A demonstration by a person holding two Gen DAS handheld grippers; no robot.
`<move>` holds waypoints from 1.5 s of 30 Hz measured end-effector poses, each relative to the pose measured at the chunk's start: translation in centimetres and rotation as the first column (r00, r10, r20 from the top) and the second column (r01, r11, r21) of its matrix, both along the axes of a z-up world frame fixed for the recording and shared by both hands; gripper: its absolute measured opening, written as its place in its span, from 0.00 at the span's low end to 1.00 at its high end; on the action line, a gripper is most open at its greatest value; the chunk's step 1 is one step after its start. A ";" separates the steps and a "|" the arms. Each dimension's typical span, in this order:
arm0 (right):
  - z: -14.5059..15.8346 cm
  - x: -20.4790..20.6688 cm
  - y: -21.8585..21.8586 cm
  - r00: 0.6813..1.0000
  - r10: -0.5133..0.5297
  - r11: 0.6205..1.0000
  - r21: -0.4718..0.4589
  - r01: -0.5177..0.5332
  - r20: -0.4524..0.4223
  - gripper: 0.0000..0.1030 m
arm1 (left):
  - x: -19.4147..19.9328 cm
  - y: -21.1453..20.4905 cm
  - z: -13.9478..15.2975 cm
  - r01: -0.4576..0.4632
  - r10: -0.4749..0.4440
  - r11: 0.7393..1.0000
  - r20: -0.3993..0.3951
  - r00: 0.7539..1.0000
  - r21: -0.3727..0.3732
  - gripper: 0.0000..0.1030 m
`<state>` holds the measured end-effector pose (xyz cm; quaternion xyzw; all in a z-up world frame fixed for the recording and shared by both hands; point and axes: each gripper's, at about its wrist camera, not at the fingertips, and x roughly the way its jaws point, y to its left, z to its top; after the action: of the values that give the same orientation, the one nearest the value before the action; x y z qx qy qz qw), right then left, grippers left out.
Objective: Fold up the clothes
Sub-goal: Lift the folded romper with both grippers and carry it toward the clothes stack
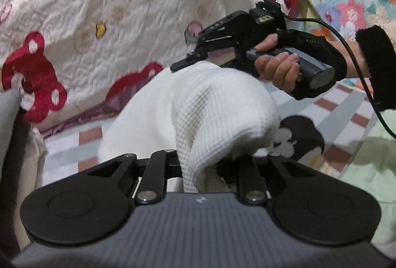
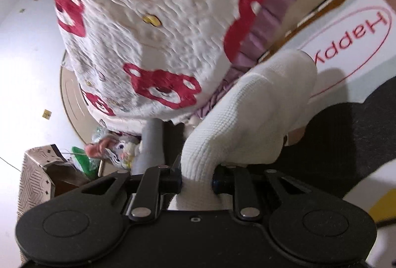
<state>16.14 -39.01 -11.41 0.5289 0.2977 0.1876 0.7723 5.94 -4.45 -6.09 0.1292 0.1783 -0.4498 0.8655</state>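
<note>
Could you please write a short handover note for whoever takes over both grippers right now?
Left gripper: shut on one end of the white waffle-knit garment.
Right gripper: shut on another part of the same garment.
The garment hangs bunched between them, lifted above the patterned bedsheet, with the bear-print quilt behind.
Done: garment picked up.
Left: spread it flat, then fold; no fold shows yet.

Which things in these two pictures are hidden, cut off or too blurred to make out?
- Left wrist view: the left gripper fingertips, covered by the white waffle garment.
- Left wrist view: the right gripper tip, sunk behind the garment's fold and blurred.
- Right wrist view: the garment's full shape, bunched between the jaws.
- Right wrist view: the small clutter under the bear quilt, too small.
</note>
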 end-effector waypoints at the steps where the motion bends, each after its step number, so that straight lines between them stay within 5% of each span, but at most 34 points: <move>1: 0.7 -0.5 -0.2 1.000 -0.008 1.000 -0.001 0.008 0.002 0.24 | -0.1 0.1 0.3 0.002 -0.002 1.000 0.000 1.000 -0.014 0.17; 16: 6.1 -3.9 0.5 0.996 -0.055 0.998 -0.002 0.055 0.073 0.24 | -1.4 2.5 3.8 -0.093 0.085 0.985 -0.056 0.995 -0.146 0.17; 25: 12.2 -0.4 5.9 0.995 0.026 0.991 -0.130 -0.014 0.096 0.24 | -0.3 5.9 6.7 -0.279 0.250 0.927 -0.140 0.958 -0.252 0.17; 33: 17.1 2.1 10.6 0.980 0.040 0.994 -0.107 -0.019 0.194 0.24 | 3.0 10.8 11.3 -0.392 0.343 0.859 -0.198 0.918 -0.330 0.17; 40: 20.7 6.3 11.1 0.972 -0.034 0.991 -0.115 0.063 0.234 0.24 | 8.5 10.6 13.6 -0.397 0.349 0.826 -0.189 0.918 -0.401 0.17; 43: 23.1 8.6 12.4 0.972 0.009 0.973 -0.226 0.046 0.236 0.24 | 9.6 11.7 13.0 -0.384 0.339 0.819 -0.181 0.923 -0.426 0.17; 45: 24.3 10.5 14.7 0.973 0.057 0.951 -0.309 0.015 0.222 0.24 | 10.7 13.4 11.8 -0.393 0.324 0.791 -0.223 0.919 -0.469 0.17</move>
<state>26.59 -24.32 12.91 0.3733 0.2382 0.2065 0.8725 16.64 8.92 5.74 -0.1678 0.1316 -0.3153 0.9247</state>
